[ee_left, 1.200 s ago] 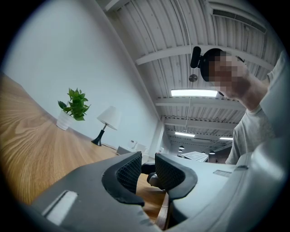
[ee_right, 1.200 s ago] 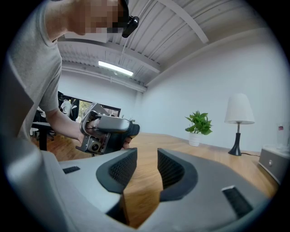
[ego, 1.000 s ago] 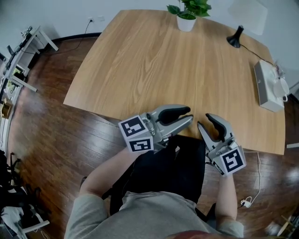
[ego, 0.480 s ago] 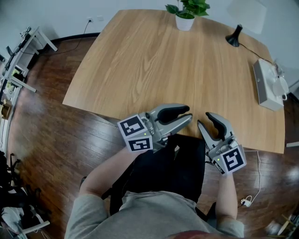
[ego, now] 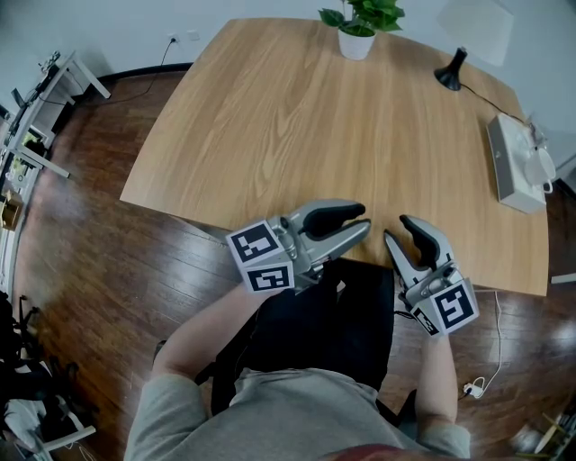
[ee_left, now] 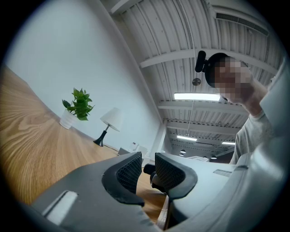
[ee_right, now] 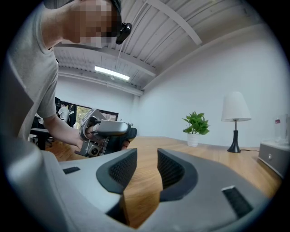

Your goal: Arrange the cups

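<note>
No cups show in any view. In the head view my left gripper hovers at the near edge of the wooden table, pointing right, jaws a little apart with nothing between them. My right gripper sits just to its right, pointing up the picture towards the table, also open and empty. The left gripper view shows its jaws with a narrow gap and the other gripper's dark tip behind it. In the right gripper view the jaws stand apart over bare tabletop, with the left gripper in a hand beyond them.
A potted plant and a black-footed lamp stand at the table's far edge. A white box-shaped device lies at the right edge. A cable and plug lie on the wooden floor. Equipment clutters the far left.
</note>
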The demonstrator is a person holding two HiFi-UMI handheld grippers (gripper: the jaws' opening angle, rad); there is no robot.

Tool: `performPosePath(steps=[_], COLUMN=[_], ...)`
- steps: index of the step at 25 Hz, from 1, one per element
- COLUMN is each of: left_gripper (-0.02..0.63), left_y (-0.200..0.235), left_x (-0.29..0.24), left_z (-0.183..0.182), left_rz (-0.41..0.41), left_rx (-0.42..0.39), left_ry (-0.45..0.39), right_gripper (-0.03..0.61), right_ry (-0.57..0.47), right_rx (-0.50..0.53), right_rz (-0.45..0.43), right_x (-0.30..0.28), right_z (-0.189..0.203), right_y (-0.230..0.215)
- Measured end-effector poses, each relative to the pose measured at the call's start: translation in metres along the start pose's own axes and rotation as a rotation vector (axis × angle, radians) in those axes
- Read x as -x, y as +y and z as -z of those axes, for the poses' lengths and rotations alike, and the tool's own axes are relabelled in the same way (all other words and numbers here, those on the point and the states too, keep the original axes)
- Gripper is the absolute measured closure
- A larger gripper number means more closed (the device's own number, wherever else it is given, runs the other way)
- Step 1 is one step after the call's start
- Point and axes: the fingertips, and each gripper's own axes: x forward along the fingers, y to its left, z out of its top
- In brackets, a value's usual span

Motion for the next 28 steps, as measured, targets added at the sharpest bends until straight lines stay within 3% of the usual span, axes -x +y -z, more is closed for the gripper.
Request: performPosePath(steps=[28], left_gripper=[0.525], left_y=[0.0002], left_x=[-0.0002], left_z=[0.0006], left_rz=[0.002], left_rx=[0.000], left_ry=[0.003], right_gripper=[0.445], right_ry=[0.027], right_rx=[0.021], right_rz=[-0.006], right_x=[-0.0018], right_z=[0.0038], right_y=[0.0027])
